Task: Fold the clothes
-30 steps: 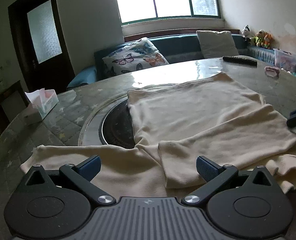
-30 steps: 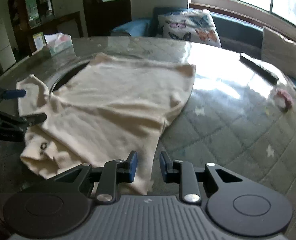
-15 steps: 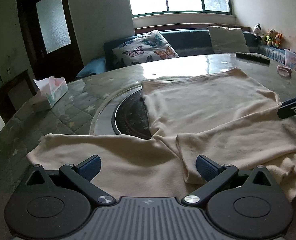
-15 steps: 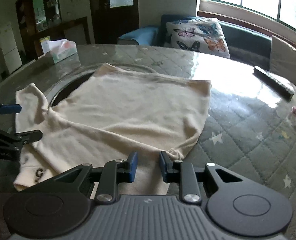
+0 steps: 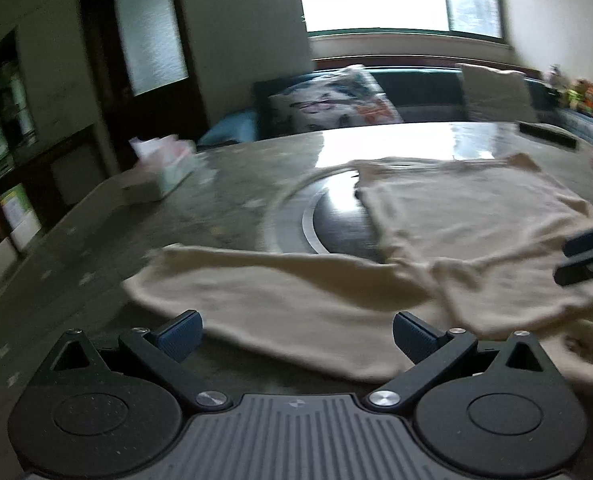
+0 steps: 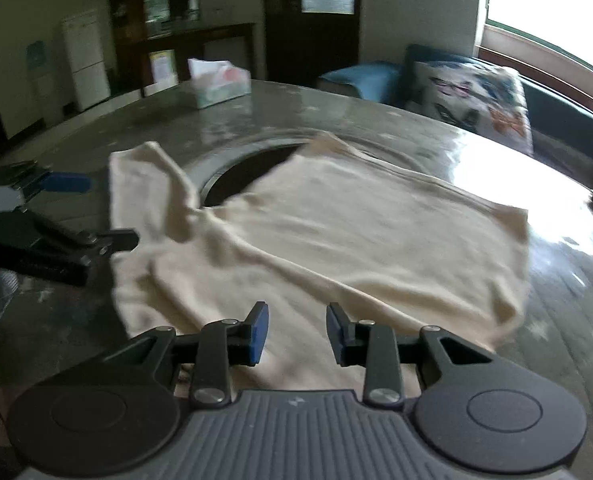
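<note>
A cream long-sleeved top (image 5: 468,216) lies flat on the round table, also in the right wrist view (image 6: 368,240). One sleeve (image 5: 272,288) stretches left across the table in front of my left gripper (image 5: 296,336), which is open wide and empty just above the sleeve's near edge. My right gripper (image 6: 296,332) is partly open and empty, low over the top's near edge. The right gripper shows at the right edge of the left wrist view (image 5: 588,256); the left gripper shows at the left of the right wrist view (image 6: 56,236).
The table (image 5: 224,184) has a round recessed dark centre (image 6: 248,172), partly under the top. A tissue box (image 5: 160,172) stands at the far left, also in the right view (image 6: 218,84). A dark remote (image 5: 544,134) lies far right. A sofa with cushions (image 5: 336,100) is behind.
Both views are blurred by motion. My left gripper has swung left towards the outstretched sleeve. My right gripper has moved left over the top, and its jaws have opened somewhat.
</note>
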Action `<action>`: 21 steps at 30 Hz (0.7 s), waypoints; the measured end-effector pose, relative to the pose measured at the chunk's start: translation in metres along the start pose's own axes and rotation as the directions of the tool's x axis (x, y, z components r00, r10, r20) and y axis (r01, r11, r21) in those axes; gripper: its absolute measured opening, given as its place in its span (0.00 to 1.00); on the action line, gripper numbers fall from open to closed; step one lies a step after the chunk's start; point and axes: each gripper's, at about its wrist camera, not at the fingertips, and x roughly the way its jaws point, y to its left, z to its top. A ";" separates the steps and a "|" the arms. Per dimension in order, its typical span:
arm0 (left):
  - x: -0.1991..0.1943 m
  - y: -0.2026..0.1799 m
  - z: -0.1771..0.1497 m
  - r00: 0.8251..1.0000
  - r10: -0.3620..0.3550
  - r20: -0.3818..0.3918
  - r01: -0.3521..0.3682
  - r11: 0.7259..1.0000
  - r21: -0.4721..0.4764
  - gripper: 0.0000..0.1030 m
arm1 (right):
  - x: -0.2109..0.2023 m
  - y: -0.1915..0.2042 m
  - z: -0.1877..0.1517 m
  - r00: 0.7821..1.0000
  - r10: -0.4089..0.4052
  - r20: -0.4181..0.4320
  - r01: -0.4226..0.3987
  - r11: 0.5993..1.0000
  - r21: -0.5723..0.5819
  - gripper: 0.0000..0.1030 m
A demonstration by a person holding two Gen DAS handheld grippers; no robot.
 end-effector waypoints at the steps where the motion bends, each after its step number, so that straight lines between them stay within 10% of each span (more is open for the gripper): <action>1: 0.002 0.006 0.000 1.000 0.016 -0.005 -0.016 1.000 -0.016 1.00 | 0.003 0.006 0.003 1.000 0.010 0.000 -0.010 1.000 -0.013 0.31; 12: 0.033 0.089 0.011 0.981 0.184 -0.057 -0.192 0.955 -0.226 0.83 | 0.028 0.053 0.011 0.997 0.073 -0.013 -0.075 0.987 -0.144 0.31; 21: 0.058 0.122 0.013 0.979 0.171 -0.108 -0.197 0.930 -0.310 0.57 | 0.011 0.043 0.011 0.998 0.057 0.005 -0.056 0.990 -0.132 0.31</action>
